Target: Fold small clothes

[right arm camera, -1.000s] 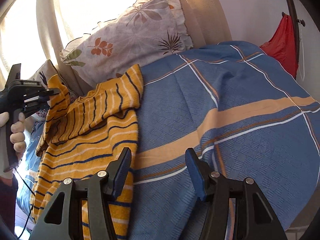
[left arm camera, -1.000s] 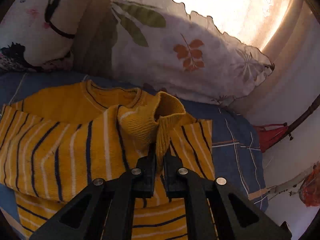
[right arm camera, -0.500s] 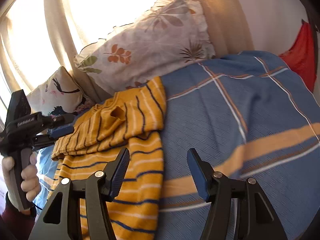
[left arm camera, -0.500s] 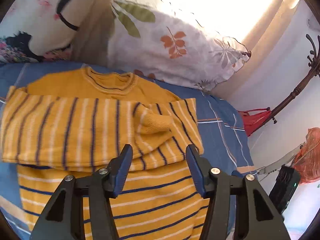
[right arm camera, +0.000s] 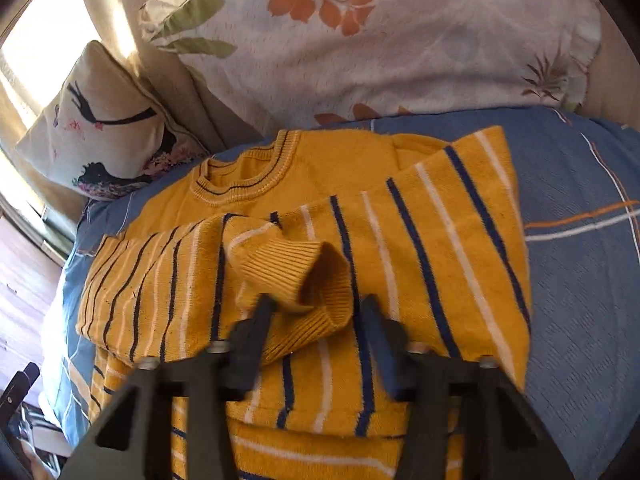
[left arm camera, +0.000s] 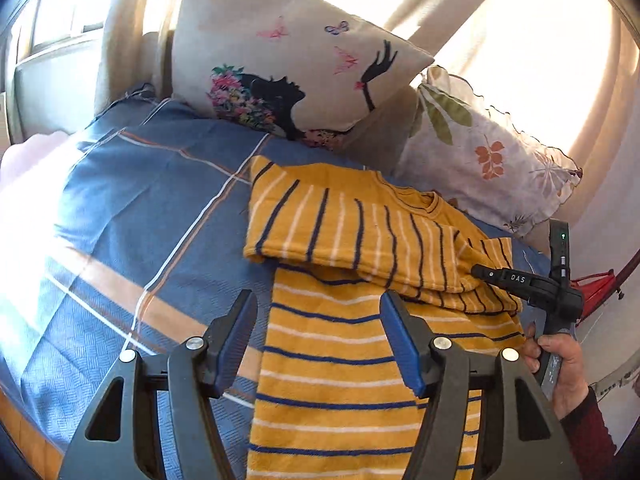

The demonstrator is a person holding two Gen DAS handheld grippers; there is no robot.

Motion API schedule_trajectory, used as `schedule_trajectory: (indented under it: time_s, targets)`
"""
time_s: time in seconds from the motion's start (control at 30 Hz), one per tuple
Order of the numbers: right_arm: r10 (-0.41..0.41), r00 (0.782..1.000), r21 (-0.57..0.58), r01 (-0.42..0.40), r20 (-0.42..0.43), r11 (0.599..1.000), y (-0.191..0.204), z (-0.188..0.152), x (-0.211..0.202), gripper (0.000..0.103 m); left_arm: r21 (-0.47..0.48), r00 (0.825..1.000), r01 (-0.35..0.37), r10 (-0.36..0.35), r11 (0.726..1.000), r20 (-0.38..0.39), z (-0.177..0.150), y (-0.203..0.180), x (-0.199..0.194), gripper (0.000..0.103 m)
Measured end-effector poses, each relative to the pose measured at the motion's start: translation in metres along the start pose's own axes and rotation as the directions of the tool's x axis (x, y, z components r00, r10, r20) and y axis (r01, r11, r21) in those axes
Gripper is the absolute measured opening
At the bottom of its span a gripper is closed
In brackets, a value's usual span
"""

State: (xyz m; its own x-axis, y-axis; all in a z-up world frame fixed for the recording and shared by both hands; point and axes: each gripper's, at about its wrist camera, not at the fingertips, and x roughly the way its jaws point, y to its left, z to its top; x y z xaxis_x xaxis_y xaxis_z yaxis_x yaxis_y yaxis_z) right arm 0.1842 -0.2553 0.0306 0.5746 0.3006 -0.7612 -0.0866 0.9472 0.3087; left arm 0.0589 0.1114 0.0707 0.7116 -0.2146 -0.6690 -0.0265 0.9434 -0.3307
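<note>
Showing ribbed cuff (right arm camera: 304,280) only rightward

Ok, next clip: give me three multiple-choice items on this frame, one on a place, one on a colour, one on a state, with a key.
1. Where does the sweater lie?
A. on the blue plaid bedcover
B. on a wooden floor
C. on top of the pillows

2. Which stripe colours cross its yellow knit?
A. red and green
B. navy and white
C. black only

3. How stands the left gripper?
A. shut on a cuff
B. shut on nothing
C. open, holding nothing

Key: 1 A, the bedcover shows around the sweater; 2 B, dark blue and white lines alternate; 3 C, its fingers stand apart over the sweater's body.
</note>
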Motion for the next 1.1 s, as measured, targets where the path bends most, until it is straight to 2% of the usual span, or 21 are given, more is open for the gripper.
schedule_trajectory:
  time_s: [0.03, 0.1, 0.17, 0.27, 0.33, 0.37, 0.43, 0.5, 0.57, 0.6, 0.63, 0.7, 0.73, 0.83, 0.93, 1.03, 1.1]
  targets:
    - [0.014, 1.000, -0.002, -0.014, -0.008, 1.000, 0.000, 0.001, 0.001, 0.012, -0.015, 1.000, 0.002, -0.002, 1.000, -0.006, -0.002, 0.009, 0.000, 0.063]
    - [-0.009, 1.000, -0.007, 0.009, 0.014, 1.000, -0.001, 0.002, -0.006, 0.012, -0.041, 1.000, -0.004, 0.003, 0.999, -0.022, -0.006, 0.021, 0.004, 0.063]
    - [-0.081, 0.996, 0.004, 0.080, 0.048, 0.997, -0.006, 0.004, -0.015, 0.012, -0.070, 0.999, -0.003, 0.000, 0.998, -0.049, -0.012, 0.033, 0.008, 0.063]
    - [-0.207, 0.976, 0.045, 0.204, 0.065, 0.978, -0.021, 0.006, -0.016, 0.012, -0.070, 0.996, 0.010, -0.016, 0.998, -0.088, -0.023, 0.038, 0.016, 0.063]
    - [-0.242, 0.970, 0.052, 0.240, 0.036, 0.969, -0.026, 0.005, -0.011, 0.021, -0.058, 0.993, 0.023, -0.029, 0.998, -0.114, -0.031, 0.034, 0.021, 0.063]
    - [-0.241, 0.970, 0.050, 0.239, 0.034, 0.970, -0.025, 0.004, -0.012, 0.022, -0.055, 0.991, 0.032, -0.039, 0.998, -0.127, -0.034, 0.033, 0.023, 0.063]
    - [-0.244, 0.968, 0.048, 0.241, 0.053, 0.969, -0.020, 0.001, -0.025, 0.042, -0.050, 0.987, 0.051, -0.058, 0.997, -0.150, -0.041, 0.029, 0.027, 0.063]
    - [-0.228, 0.968, 0.060, 0.223, 0.105, 0.973, -0.018, -0.006, -0.047, 0.052, -0.034, 0.984, 0.055, -0.060, 0.998, -0.170, -0.047, 0.024, 0.031, 0.063]
    - [-0.193, 0.974, 0.071, 0.186, 0.119, 0.980, -0.016, -0.016, -0.063, 0.054, -0.023, 0.977, 0.076, -0.079, 0.997, -0.199, -0.054, 0.021, 0.035, 0.060]
    - [-0.167, 0.979, 0.072, 0.160, 0.114, 0.985, -0.015, -0.023, -0.070, 0.054, -0.023, 0.974, 0.089, -0.092, 0.996, -0.206, -0.057, 0.020, 0.035, 0.048]
    - [-0.147, 0.984, 0.071, 0.140, 0.102, 0.988, -0.014, -0.031, -0.077, 0.054, -0.019, 0.974, 0.088, -0.090, 0.996, -0.208, -0.059, 0.019, 0.035, 0.042]
    - [-0.117, 0.989, 0.050, 0.113, 0.088, 0.992, -0.013, -0.049, -0.088, 0.055, -0.017, 0.969, 0.099, -0.101, 0.995, -0.228, -0.062, 0.020, 0.033, 0.017]
    - [-0.106, 0.991, 0.039, 0.103, 0.084, 0.994, -0.013, -0.058, -0.094, 0.055, -0.027, 0.963, 0.117, -0.120, 0.993, -0.241, -0.063, 0.022, 0.032, 0.014]
    - [-0.079, 0.994, 0.038, 0.077, 0.075, 0.996, -0.020, -0.091, -0.114, 0.055, -0.050, 0.957, 0.134, -0.142, 0.990, -0.252, -0.069, 0.029, 0.022, 0.013]
    - [-0.055, 0.995, 0.092, 0.048, 0.077, 0.995, -0.037, -0.117, -0.137, 0.056, -0.046, 0.958, 0.136, -0.143, 0.990, -0.249, -0.076, 0.034, 0.006, 0.013]
    - [-0.092, 0.990, 0.144, 0.076, 0.106, 0.987, -0.057, -0.141, -0.164, 0.057, -0.049, 0.961, 0.128, -0.136, 0.991, -0.239, -0.089, 0.041, -0.010, 0.013]
    - [-0.112, 0.986, 0.174, 0.089, 0.127, 0.981, -0.068, -0.157, -0.182, 0.058, -0.056, 0.960, 0.138, -0.148, 0.989, -0.236, -0.097, 0.047, -0.018, 0.017]
